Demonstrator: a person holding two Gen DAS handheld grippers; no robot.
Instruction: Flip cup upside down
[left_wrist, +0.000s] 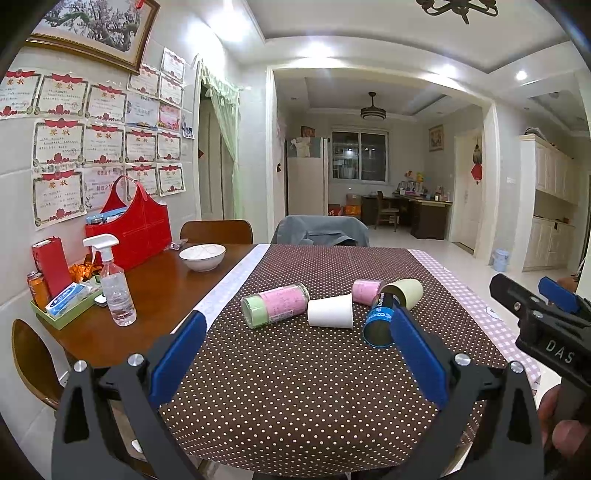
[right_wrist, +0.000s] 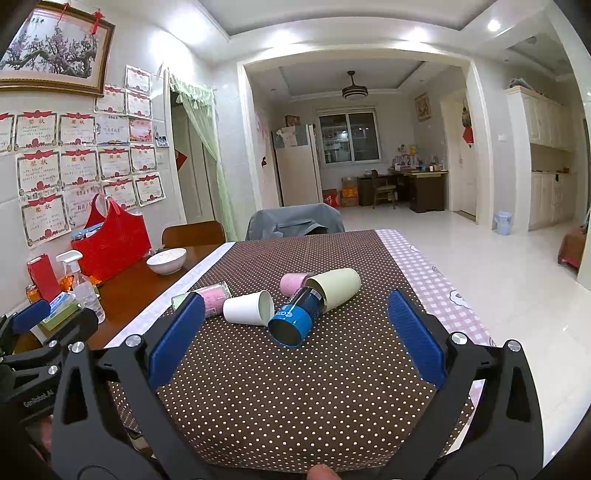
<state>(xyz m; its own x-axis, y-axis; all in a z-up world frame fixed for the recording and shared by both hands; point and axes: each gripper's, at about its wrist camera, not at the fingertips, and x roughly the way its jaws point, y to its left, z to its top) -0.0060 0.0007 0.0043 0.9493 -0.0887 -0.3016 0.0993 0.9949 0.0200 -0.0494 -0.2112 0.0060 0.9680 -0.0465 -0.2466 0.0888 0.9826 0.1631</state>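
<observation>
Several cups lie on their sides on the brown dotted tablecloth (left_wrist: 295, 387): a white paper cup (left_wrist: 330, 311) (right_wrist: 247, 308), a blue cup (left_wrist: 380, 325) (right_wrist: 295, 319), a pale green cup (left_wrist: 404, 291) (right_wrist: 334, 286), a pink cup (left_wrist: 365, 291) (right_wrist: 293, 282), and a pink-and-green jar (left_wrist: 275, 305) (right_wrist: 210, 301). My left gripper (left_wrist: 295, 347) is open and empty, short of the cups. My right gripper (right_wrist: 295, 332) is open and empty, just before the blue cup. The right gripper also shows at the right edge of the left wrist view (left_wrist: 543, 314).
On the wooden table at left stand a spray bottle (left_wrist: 114, 284), a white bowl (left_wrist: 202, 256), a red bag (left_wrist: 131, 229) and a green tray (left_wrist: 62, 306) of small items. Chairs stand behind the table. The cloth's right edge drops to the floor.
</observation>
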